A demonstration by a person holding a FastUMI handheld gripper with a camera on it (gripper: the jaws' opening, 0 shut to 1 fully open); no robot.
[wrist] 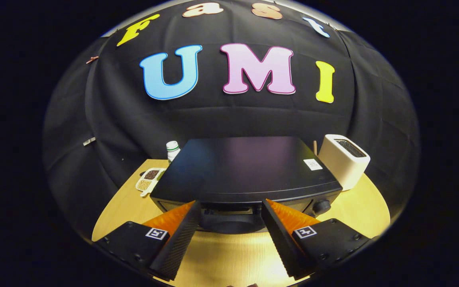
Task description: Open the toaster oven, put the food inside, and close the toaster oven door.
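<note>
The fingers (231, 211) stand spread apart (gripping nothing) at the toaster oven (245, 171) front. Approaching too high, they could miss its door handle (229, 210).

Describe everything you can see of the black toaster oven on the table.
The black toaster oven is a wide, boxy appliance with a smooth, slightly glossy top carrying a small white sticker. It stands upright on the round wooden table. A dark knob sits at its front right. The gripper, jaws open, hangs just before its front, not touching.
</note>
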